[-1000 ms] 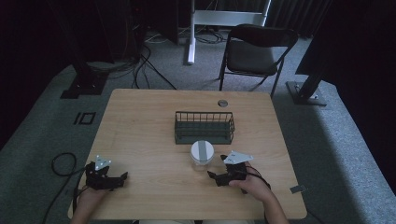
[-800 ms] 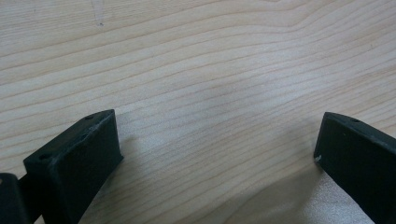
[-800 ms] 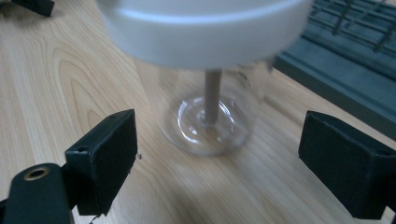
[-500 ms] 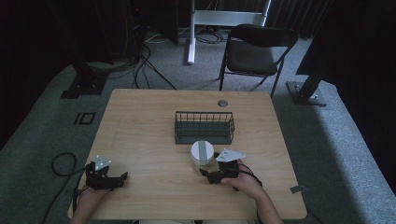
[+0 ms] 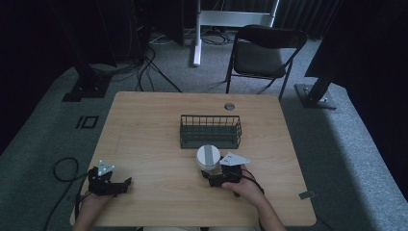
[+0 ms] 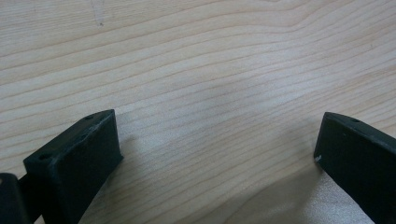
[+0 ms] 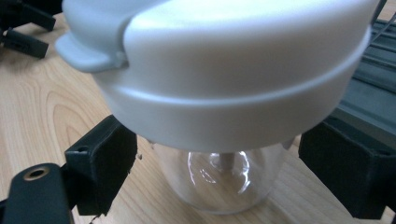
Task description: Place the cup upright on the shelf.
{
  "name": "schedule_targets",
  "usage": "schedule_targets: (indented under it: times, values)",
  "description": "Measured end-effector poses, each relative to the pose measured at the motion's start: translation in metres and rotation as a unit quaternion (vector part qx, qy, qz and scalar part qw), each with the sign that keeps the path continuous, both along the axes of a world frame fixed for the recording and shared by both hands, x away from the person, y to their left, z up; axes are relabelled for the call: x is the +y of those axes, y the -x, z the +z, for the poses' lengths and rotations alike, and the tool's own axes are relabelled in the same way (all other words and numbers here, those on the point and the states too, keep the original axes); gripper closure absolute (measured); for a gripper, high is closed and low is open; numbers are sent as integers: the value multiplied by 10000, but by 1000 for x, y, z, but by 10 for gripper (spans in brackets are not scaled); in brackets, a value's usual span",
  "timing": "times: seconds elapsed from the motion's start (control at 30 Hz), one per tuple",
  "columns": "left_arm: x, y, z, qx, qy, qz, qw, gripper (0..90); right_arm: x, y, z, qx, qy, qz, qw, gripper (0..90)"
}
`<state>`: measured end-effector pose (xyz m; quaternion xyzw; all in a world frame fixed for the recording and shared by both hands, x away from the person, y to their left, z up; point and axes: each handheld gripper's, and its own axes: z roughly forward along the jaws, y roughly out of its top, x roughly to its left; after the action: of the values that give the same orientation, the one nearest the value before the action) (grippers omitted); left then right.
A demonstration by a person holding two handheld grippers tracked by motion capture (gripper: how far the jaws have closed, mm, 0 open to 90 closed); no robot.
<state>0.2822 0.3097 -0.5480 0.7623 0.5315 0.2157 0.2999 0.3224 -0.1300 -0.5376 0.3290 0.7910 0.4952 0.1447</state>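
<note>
**Right tool brought around the jar**

The right tool (image 5: 210,177) is held low on the table (image 5: 149,130), its jaws spread either side of the jar (image 5: 208,157) below the white lid (image 7: 224,70), not yet closed. The jar is stood just before the wire basket (image 5: 210,130). Since a second ago, the right tool has been moved left to the jar. The left tool (image 5: 126,185) is rested open at the table's near left. No writing can be read.

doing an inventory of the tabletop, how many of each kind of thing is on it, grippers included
clear jar with white lid: 1
black wire basket: 1
small round disc near the far edge: 1
handheld grippers: 2, left gripper and right gripper
total: 5
</note>
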Motion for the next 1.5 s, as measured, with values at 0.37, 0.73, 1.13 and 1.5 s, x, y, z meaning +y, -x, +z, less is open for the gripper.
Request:
schedule_targets:
  times: [0.37, 0.73, 1.13, 1.5]
  values:
    - [0, 0, 0, 2, -3, -2, 10000, 6, 11, 3, -3, -35, -83, -361, 9993, 113]
    - [0, 0, 0, 0, 0, 0, 10000, 6, 18, 8, -3, -84, -96, -878, 9961, 113]
    - [0, 0, 0, 0, 0, 1, 10000, 6, 29, 9, -5, -139, -128, -1094, 9938, 113]
    - [0, 0, 0, 0, 1, 1, 10000, 6, 34, 10, -5, -319, 151, -1236, 9917, 180]
